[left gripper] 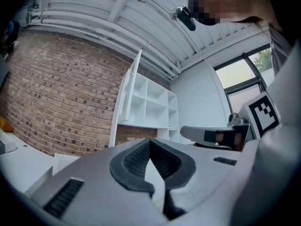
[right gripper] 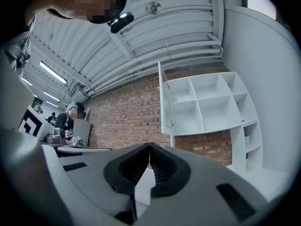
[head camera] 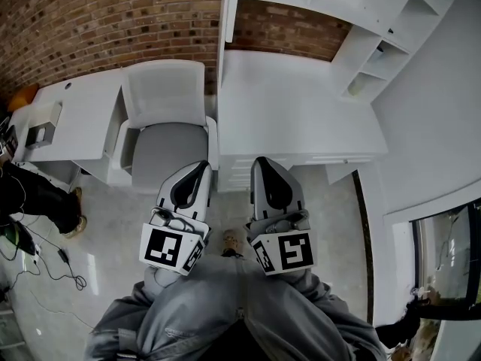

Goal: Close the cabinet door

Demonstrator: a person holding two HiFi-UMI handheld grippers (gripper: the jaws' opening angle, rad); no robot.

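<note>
Tools: the left tool [left gripper: 150, 141] and the right tool [right gripper: 149, 146] were both closed tip to tip, with nothing in either.
Door: the cabinet door [right gripper: 165, 100] stood wide open at the left side of the wall cabinet [right gripper: 211, 105], above the table's back edge and well apart from both tools.
Risk: a closed tip could have slipped off the door's thin edge, and a hard shove might have made it bounce back.
In the way: the table [head camera: 301, 111] lay between the person and the cabinet. The office chair [head camera: 165, 119] crowded its left edge.
Around: a brick wall [head camera: 113, 13].
</note>
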